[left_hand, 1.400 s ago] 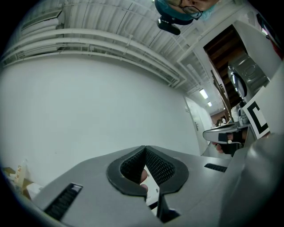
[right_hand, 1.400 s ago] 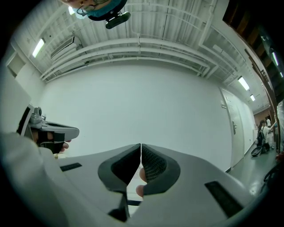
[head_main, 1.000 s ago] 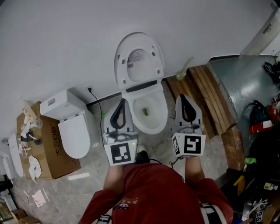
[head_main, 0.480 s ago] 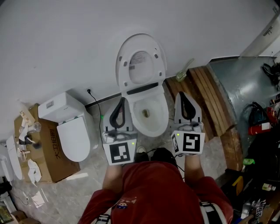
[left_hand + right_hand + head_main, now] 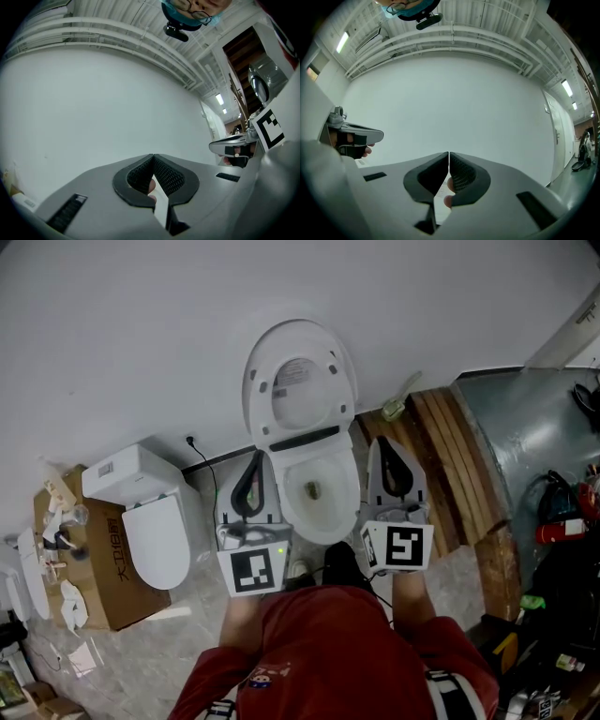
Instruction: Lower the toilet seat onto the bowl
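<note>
A white toilet stands against the wall in the head view. Its seat is raised upright with the lid behind it, underside facing me. The open bowl lies below it. My left gripper hangs shut beside the bowl's left rim, holding nothing. My right gripper hangs shut beside the bowl's right rim, also holding nothing. Neither touches the seat. In the left gripper view the left gripper points up at the bare wall, tips together. In the right gripper view the right gripper does likewise.
A second toilet with its lid down sits to the left, beside a cardboard box with scraps on it. Wooden planks and a grey metal sheet lie to the right. A cable runs down the wall. My shoe is before the bowl.
The person has stepped a little closer, a dark shoe now in front of the bowl. Both grippers drifted slightly toward the wall and stay shut. The seat has not moved.
</note>
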